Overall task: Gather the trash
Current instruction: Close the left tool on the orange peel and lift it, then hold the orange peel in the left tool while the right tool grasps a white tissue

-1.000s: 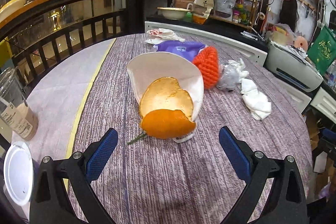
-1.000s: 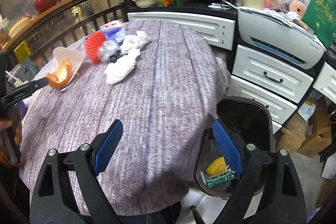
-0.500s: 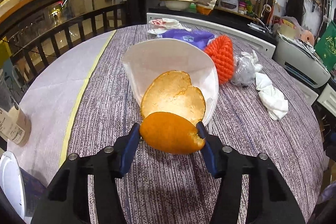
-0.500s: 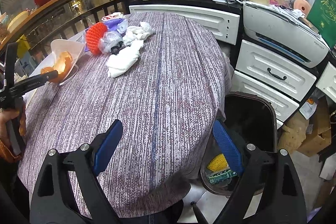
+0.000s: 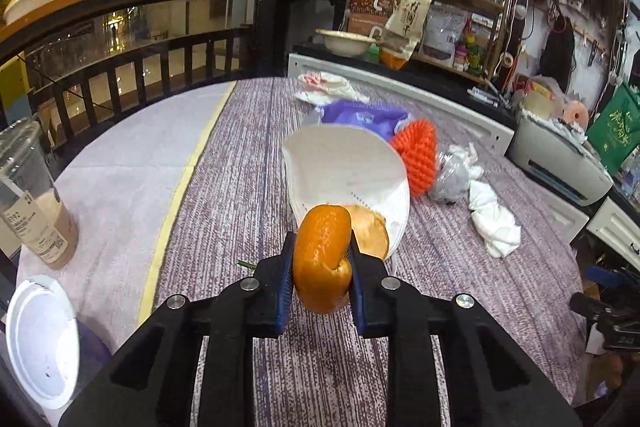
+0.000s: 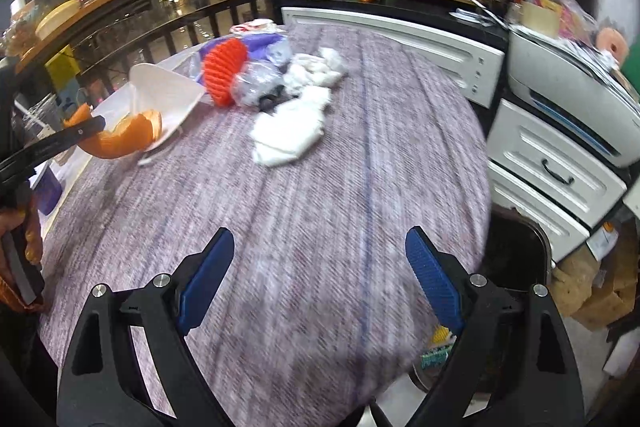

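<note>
We are holding the orange peel (image 5: 323, 259) in the left gripper (image 5: 320, 279), jaws closed down on its curled near flap — the far flap is resting at the 6 o'clock lip of the white face mask (image 5: 344, 167) on the table (image 5: 224, 187). We are judging the peel light, limp and a little slick on the rind, so the pinch across the folded flap looks sensible; the free half is likely to dangle. The right gripper (image 6: 320, 283) is hanging wide open and empty over the table's near edge. The right wrist view is showing what the left is missing — the dark trash bin (image 6: 516, 247) on the floor at 4 o'clock, and white tissue wads (image 6: 288, 131) near centre. The left view alone is showing the lidded drink cup (image 5: 36, 203) at 9 o'clock and the grip in detail.
</note>
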The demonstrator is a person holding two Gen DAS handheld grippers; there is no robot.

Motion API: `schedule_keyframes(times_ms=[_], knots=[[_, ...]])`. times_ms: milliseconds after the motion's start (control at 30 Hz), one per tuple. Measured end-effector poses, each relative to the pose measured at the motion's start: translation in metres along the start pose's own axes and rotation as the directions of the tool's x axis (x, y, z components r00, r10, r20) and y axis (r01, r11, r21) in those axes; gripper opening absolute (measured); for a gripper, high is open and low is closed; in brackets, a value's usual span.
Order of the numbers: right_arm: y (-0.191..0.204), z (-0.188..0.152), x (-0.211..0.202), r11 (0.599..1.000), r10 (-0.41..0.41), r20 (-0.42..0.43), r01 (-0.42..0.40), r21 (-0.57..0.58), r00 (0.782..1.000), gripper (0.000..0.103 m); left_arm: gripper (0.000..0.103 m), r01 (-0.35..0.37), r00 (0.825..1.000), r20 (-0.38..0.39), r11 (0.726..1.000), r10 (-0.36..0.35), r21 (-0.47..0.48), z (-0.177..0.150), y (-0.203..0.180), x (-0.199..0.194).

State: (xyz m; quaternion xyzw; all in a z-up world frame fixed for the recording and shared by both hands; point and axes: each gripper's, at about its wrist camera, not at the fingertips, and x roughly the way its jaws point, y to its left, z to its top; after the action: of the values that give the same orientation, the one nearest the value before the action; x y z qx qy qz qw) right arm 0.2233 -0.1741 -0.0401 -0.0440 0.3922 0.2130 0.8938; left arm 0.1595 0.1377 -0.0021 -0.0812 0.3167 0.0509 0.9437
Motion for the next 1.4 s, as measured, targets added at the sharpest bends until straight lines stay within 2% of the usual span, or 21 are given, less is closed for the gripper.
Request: schedule_keyframes(times_ms=[400,500,667,733,767,833,933,1033,1400], knots=[[0.037,0.050,0.041,0.994,0.072,-0.044,-0.075,-0.075,0.996,0.087,0.021,0.079,0.994,0.074,0.996,-0.076,-0.041,0.003,0.005,-0.040],[0.040,0.061,0.064,0.994,0.046,-0.078,-0.053,-0.091,0.996,0.085,0.021,0.103,0.992,0.080,0.993,-0.099,-0.053,0.002,0.004,-0.043],[0.030,0.076,0.103,0.998,0.001,-0.149,-0.010,-0.059,0.989,0.070,0.021,0.121,0.991,0.071,0.991,-0.116,-0.062,-0.002,0.002,-0.041],[0.023,0.080,0.109,0.999,0.000,-0.153,-0.006,-0.037,0.988,0.059,0.021,0.128,0.990,0.065,0.990,-0.123,-0.064,-0.004,0.002,-0.040],[0.023,0.081,0.109,0.999,-0.008,-0.157,0.002,-0.036,0.988,0.054,0.021,0.128,0.990,0.063,0.990,-0.124,-0.061,-0.005,0.001,-0.040],[0.020,0.080,0.105,1.000,-0.001,-0.147,-0.003,-0.026,0.989,0.036,0.021,0.131,0.990,0.057,0.990,-0.128,-0.058,-0.006,0.000,-0.038],[0.018,0.077,0.094,1.000,0.016,-0.127,-0.019,-0.020,0.992,0.019,0.021,0.140,0.989,0.049,0.989,-0.137,-0.053,-0.008,-0.004,-0.037],[0.014,0.072,0.080,1.000,0.025,-0.107,-0.027,-0.014,0.994,0.015,0.021,0.148,0.988,0.041,0.988,-0.146,-0.044,-0.009,-0.009,-0.036],[-0.014,0.039,0.008,0.998,0.062,-0.011,-0.061,0.035,0.998,0.014,0.021,0.198,0.980,0.013,0.980,-0.198,0.000,-0.012,-0.045,-0.040]])
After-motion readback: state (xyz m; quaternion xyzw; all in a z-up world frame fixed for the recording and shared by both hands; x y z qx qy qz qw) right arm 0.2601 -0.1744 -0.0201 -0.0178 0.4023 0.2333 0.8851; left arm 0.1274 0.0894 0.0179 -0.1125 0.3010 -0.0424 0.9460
